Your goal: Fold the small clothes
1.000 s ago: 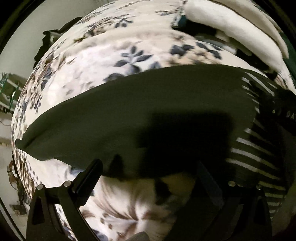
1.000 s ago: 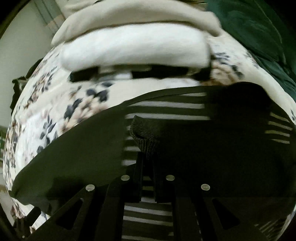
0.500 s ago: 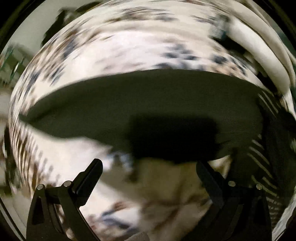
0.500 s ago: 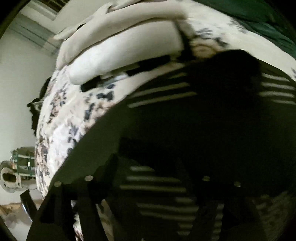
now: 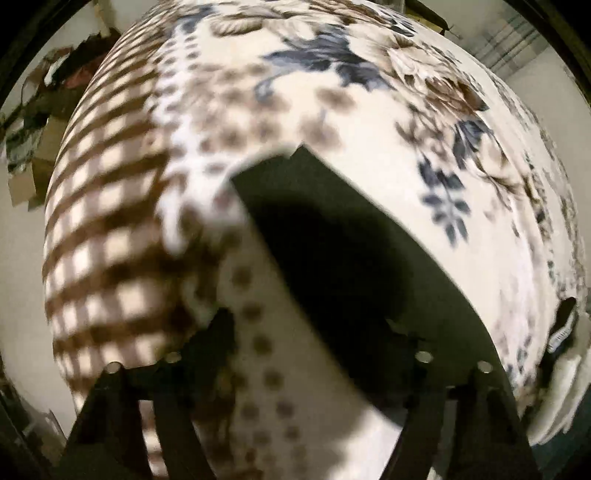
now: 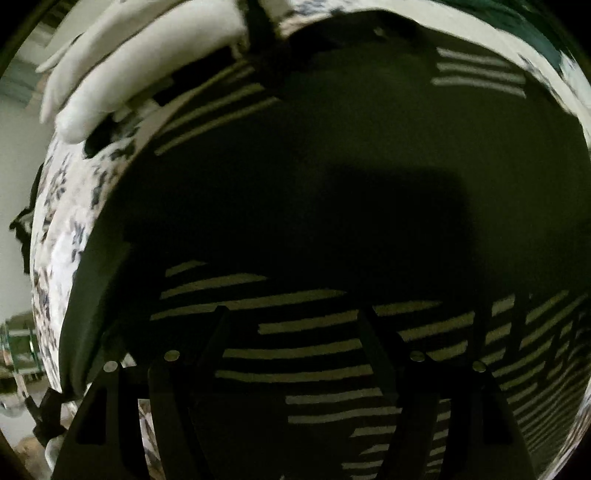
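A dark olive garment with white-striped parts (image 6: 332, 155) lies spread flat on a floral bedspread (image 5: 369, 118). In the right wrist view it fills most of the frame, stripes near the bottom (image 6: 303, 350) and top right. My right gripper (image 6: 295, 325) is open just above the striped area, holding nothing. In the left wrist view a corner of the dark garment (image 5: 332, 240) points up and left on the bedspread. My left gripper (image 5: 306, 332) is open over the garment's edge, empty.
Folded cream-white clothes (image 6: 140, 66) are stacked at the top left beside the garment, also at the right edge in the left wrist view (image 5: 561, 398). A dark green cloth (image 6: 524, 22) lies at the top right. The bedspread's checked border (image 5: 103, 229) runs along the left.
The right gripper has opened and let go of the ribbed cuff it held. The left view has swung left, toward the garment's corner and the checked border.
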A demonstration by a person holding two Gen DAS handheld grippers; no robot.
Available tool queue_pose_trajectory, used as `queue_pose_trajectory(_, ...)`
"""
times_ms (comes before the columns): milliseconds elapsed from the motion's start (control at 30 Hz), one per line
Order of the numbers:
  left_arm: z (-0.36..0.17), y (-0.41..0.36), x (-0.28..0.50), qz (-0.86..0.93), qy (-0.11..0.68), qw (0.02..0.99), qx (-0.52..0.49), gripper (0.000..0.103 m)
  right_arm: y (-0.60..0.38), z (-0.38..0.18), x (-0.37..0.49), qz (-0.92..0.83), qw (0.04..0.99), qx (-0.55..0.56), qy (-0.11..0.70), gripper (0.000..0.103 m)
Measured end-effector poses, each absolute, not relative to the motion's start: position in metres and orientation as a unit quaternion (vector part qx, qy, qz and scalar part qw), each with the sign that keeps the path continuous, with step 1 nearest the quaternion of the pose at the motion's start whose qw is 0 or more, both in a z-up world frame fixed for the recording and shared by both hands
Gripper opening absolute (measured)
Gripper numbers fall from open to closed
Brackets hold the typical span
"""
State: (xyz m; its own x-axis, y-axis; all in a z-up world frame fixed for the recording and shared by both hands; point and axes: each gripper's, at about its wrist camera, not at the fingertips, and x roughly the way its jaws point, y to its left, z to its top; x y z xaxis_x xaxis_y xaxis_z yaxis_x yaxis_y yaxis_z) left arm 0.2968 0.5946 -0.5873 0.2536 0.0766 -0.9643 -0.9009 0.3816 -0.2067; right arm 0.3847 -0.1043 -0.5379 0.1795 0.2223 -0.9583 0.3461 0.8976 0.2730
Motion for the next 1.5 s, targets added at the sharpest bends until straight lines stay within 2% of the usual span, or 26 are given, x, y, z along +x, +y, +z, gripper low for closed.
queue_pose_trajectory(67,-0.59,0.607,0.305,0.369,0.489,0.683,-0.398,0.042,-0.111,-0.541,0.38,-0.058,0.73,0.233,0.64,0.072)
queue_pose_trajectory(100,-0.589,0.609,0.305,0.368,0.485,0.691,-0.391,0.013,-0.114,-0.542,0.378,-0.063,0.728,0.237,0.64,0.072)
queue_pose_trajectory(133,-0.587,0.612,0.307,0.364,0.48,0.697,-0.388,0.002,-0.117,-0.541,0.376,-0.066,0.728,0.241,0.639,0.072)
queue_pose_trajectory(300,-0.56,0.614,0.298,0.368,0.445,0.73,-0.367,0.002,-0.134,-0.527,0.37,-0.071,0.741,0.237,0.624,0.072)
queue_pose_trajectory(433,-0.517,0.559,0.317,0.35,0.429,0.77,-0.317,0.002,-0.158,-0.513,0.364,-0.08,0.749,0.249,0.608,0.072)
queue_pose_trajectory(567,-0.472,0.467,0.351,0.286,0.422,0.826,-0.239,0.002,-0.192,-0.504,0.349,-0.098,0.75,0.278,0.592,0.072)
queue_pose_trajectory(767,-0.429,0.248,0.405,0.114,0.44,0.881,-0.129,0.002,-0.252,-0.497,0.322,-0.128,0.75,0.313,0.569,0.072)
queue_pose_trajectory(1033,-0.417,-0.033,0.414,-0.106,0.485,0.865,-0.068,0.002,-0.34,-0.497,0.281,-0.178,0.75,0.332,0.543,0.072)
queue_pose_trajectory(1133,-0.422,-0.114,0.409,-0.149,0.507,0.848,-0.039,0.006,-0.379,-0.501,0.258,-0.195,0.744,0.336,0.543,0.072)
queue_pose_trajectory(1267,-0.433,-0.164,0.402,-0.17,0.534,0.828,-0.032,0.01,-0.414,-0.506,0.236,-0.199,0.734,0.35,0.547,0.072)
queue_pose_trajectory(1300,-0.433,-0.171,0.403,-0.167,0.537,0.826,-0.026,0.02,-0.421,-0.506,0.231,-0.197,0.732,0.355,0.548,0.072)
queue_pose_trajectory(1333,-0.433,-0.171,0.403,-0.162,0.539,0.826,-0.021,0.038,-0.424,-0.507,0.23,-0.194,0.73,0.359,0.548,0.072)
queue_pose_trajectory(1367,-0.433,-0.167,0.401,-0.158,0.54,0.827,-0.019,0.049,-0.43,-0.507,0.227,-0.187,0.727,0.368,0.548,0.072)
queue_pose_trajectory(1400,-0.434,-0.16,0.399,-0.147,0.543,0.827,-0.019,0.069,-0.433,-0.506,0.227,-0.18,0.726,0.375,0.547,0.072)
queue_pose_trajectory(1433,-0.436,-0.147,0.397,-0.133,0.547,0.826,-0.022,0.073,-0.434,-0.505,0.228,-0.174,0.727,0.38,0.545,0.072)
queue_pose_trajectory(1500,-0.446,-0.112,0.403,-0.087,0.56,0.823,-0.026,0.073,-0.435,-0.499,0.236,-0.155,0.733,0.386,0.539,0.072)
